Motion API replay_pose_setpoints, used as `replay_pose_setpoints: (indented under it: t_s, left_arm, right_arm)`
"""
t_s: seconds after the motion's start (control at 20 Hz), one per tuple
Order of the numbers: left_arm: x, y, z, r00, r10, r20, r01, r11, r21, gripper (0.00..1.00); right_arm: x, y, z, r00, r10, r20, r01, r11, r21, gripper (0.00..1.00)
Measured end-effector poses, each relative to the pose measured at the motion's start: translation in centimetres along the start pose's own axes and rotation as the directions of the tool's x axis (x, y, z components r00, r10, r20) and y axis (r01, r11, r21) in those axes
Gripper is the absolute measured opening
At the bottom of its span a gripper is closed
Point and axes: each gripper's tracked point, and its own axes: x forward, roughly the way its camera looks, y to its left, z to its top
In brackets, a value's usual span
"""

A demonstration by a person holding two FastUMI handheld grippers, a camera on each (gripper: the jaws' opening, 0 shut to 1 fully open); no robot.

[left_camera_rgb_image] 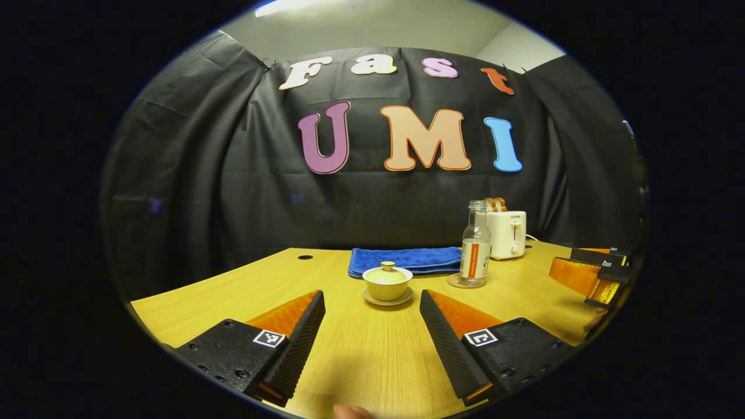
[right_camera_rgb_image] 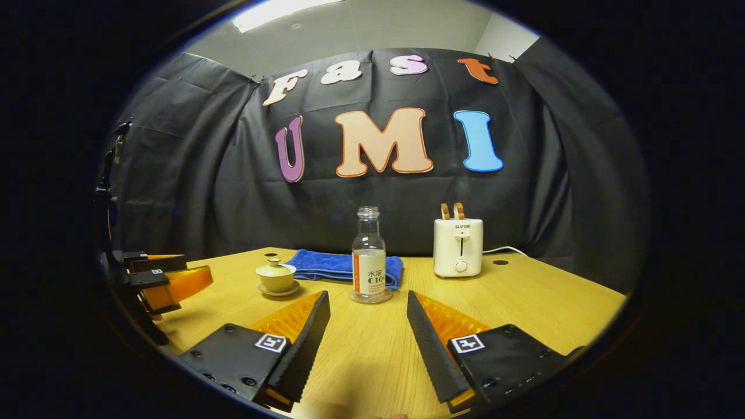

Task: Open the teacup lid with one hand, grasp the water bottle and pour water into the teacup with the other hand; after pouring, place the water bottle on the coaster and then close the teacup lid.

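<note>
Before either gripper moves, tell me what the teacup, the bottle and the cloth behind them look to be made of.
Teacup: glazed ceramic by its look, pale with a soft sheen, lid and saucer matching. Bottle: clear, either plastic or glass; see-through walls, paper-like label. Cloth: blue towel fabric, matte and folded with soft edges.

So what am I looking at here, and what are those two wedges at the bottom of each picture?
There is no robot: a person holds a two-finger gripper in each hand, and a camera rides on each. The wedges are that gripper's own fingers. The left gripper view shows the left gripper open, facing the lidded teacup on its saucer. The right gripper view shows the right gripper open, facing the uncapped bottle, which stands on a coaster. Behind on the table lie a blue towel and a toaster. Nothing is held.
</note>
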Motion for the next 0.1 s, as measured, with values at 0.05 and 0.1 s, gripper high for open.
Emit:
replay_pose_setpoints:
  t_s: [0.05, 0.1]
  left_arm:
    - [-0.35, 0.00, -0.07, 1.000, 0.000, -0.001, 0.000, 1.000, -0.002, 0.95]
    - [-0.60, 0.01, 0.03, 1.000, 0.001, 0.001, -0.001, 1.000, -0.005, 0.95]
  right_arm:
    - [-0.49, 0.06, 0.04, 1.000, 0.001, 0.001, -0.001, 1.000, 0.000, 0.89]
    - [-0.93, 0.22, 0.15, 1.000, 0.004, 0.005, -0.004, 1.000, 0.000, 0.86]
